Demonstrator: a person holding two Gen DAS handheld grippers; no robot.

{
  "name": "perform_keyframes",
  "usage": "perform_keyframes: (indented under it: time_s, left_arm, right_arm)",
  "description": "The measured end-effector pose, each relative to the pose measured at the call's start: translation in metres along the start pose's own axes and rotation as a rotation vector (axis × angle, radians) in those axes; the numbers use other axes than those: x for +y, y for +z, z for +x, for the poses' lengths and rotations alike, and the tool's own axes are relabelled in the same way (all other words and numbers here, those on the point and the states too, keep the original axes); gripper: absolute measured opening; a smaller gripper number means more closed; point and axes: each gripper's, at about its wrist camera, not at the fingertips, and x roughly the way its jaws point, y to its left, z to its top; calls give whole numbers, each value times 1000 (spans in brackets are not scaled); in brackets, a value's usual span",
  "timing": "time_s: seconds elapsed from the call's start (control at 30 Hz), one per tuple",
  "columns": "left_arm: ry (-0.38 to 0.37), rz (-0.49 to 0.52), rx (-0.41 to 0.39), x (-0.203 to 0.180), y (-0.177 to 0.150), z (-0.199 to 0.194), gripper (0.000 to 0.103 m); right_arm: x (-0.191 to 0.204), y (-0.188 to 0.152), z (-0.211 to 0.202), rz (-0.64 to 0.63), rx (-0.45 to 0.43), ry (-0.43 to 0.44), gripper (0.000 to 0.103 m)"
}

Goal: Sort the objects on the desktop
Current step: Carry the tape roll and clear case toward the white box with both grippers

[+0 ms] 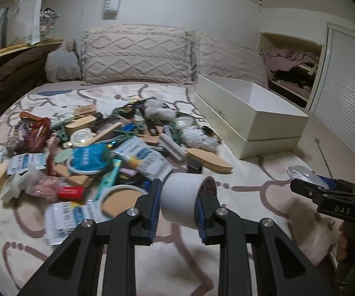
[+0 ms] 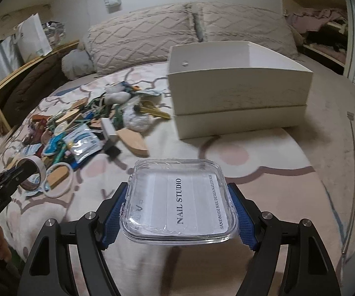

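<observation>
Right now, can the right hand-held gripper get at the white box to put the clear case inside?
Probably yes. The right hand-held gripper holds the clear case, and only bare blanket lies before the open-topped white box.

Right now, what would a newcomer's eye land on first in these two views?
Probably the loads up front: the left gripper clamps a roll of white tape, and the right gripper clamps a clear plastic case labelled NAIL STUDIO. Behind them, a heap of small clutter sprawls over the patterned blanket, with an open white box to its right.
</observation>
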Motion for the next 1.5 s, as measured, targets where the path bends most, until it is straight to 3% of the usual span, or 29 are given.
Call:
perform_keyframes:
  time_s: [0.43,1.0,1.5]
  left_arm:
    - [-35,60,-5,-38,24,30,25]
    - [-120,95,-98,-78,93,58,25]
    - [-135,145,-144,-100,146,88,25]
  right_arm:
    - [-48,19,1,52,-38,-38,78]
    - [-73,76,-1,11,-165,-57,78]
    - [-84,141,6,-27,-256,-38,78]
